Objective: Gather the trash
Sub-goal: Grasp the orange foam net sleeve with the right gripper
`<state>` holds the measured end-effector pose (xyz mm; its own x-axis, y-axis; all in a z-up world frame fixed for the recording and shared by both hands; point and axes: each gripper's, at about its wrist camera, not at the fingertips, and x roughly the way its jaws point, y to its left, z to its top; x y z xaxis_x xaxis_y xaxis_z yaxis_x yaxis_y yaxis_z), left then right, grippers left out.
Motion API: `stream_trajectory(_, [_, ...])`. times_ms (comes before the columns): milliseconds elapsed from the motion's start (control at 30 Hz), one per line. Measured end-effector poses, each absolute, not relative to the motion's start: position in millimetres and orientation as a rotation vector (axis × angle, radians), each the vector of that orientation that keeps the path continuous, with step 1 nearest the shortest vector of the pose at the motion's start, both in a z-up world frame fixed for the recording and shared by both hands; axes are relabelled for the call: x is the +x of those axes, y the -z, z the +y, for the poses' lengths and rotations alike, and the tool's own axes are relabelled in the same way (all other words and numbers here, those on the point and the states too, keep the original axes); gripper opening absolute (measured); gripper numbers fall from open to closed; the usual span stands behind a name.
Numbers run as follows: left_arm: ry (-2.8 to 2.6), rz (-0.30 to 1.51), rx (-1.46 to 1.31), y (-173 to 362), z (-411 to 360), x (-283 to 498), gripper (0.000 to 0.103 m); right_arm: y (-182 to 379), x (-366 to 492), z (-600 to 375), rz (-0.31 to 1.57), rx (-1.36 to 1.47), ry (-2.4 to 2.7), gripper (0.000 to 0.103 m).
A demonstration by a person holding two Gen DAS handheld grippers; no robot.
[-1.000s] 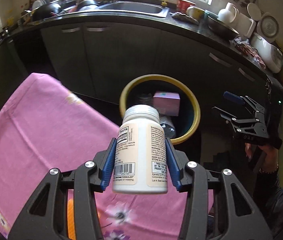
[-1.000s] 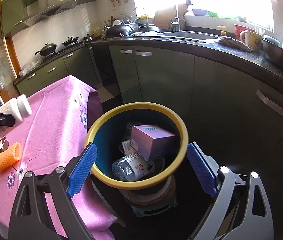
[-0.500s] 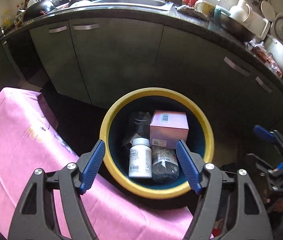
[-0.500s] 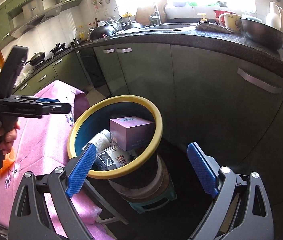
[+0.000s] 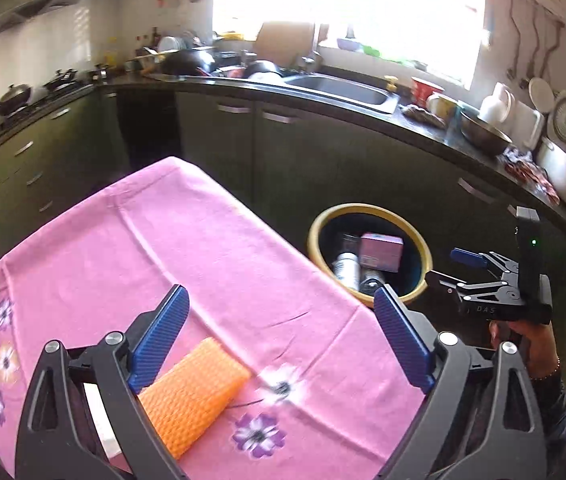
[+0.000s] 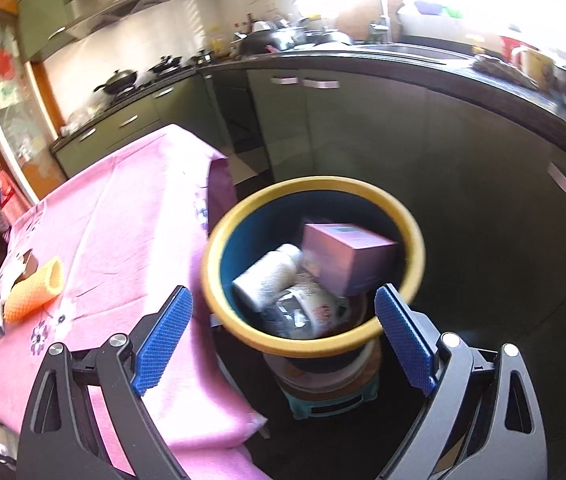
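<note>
1. Pink-clothed desk (image 5: 187, 248) bears an orange foam sleeve (image 5: 193, 392).
2. Yellow-rimmed bin (image 6: 411, 236) holds the white bottle (image 6: 271, 276) and a pink box (image 6: 347, 256).
3. Left claw (image 5: 281, 340), jaws just opened wide, empty.
4. Right claw (image 6: 283, 340) gapes, empty.

Both wrist views angled down, sharing bin (image 5: 369, 212)

we see the left claw (image 5: 281, 338) as black plastic arms with triangular cut-outs, silver screws at the joints and blue ribbed pads (image 5: 161, 334). the right claw (image 6: 283, 338) is built the same, with blue cross-hatched pads (image 6: 165, 338). from the left view its black body bears pale lettering and a green light; the hand (image 5: 523, 342) wears a thin bracelet and dark sleeve.
</note>
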<state>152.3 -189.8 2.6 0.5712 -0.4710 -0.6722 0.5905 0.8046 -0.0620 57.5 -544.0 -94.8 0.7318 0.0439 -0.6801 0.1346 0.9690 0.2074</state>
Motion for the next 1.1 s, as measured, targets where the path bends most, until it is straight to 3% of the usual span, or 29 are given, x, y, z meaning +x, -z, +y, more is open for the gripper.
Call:
stream_trajectory(367, [0.283, 0.721, -0.027, 8, -26, 113, 0.092, 82, 97, -408, 0.783, 0.085, -0.379, 0.091])
stream_trajectory(567, [0.237, 0.727, -0.120, 24, 10, 93, 0.092, 66, 118, -299, 0.730, -0.321, -0.794, 0.091])
stream_trajectory(1000, [0.205, 0.727, -0.165, 33, 29, 63, 0.092, 101, 203, -211, 1.177, -0.731, -1.144, 0.093])
stream_trajectory(1067, [0.201, 0.732, -0.171, 35, 31, 62, 0.092, 106, 201, -208, 1.193, -0.753, -1.149, 0.082])
stream_trajectory(1100, [0.200, 0.734, -0.173, 36, 32, 62, 0.092, 107, 202, -206, 1.196, -0.753, -1.146, 0.071])
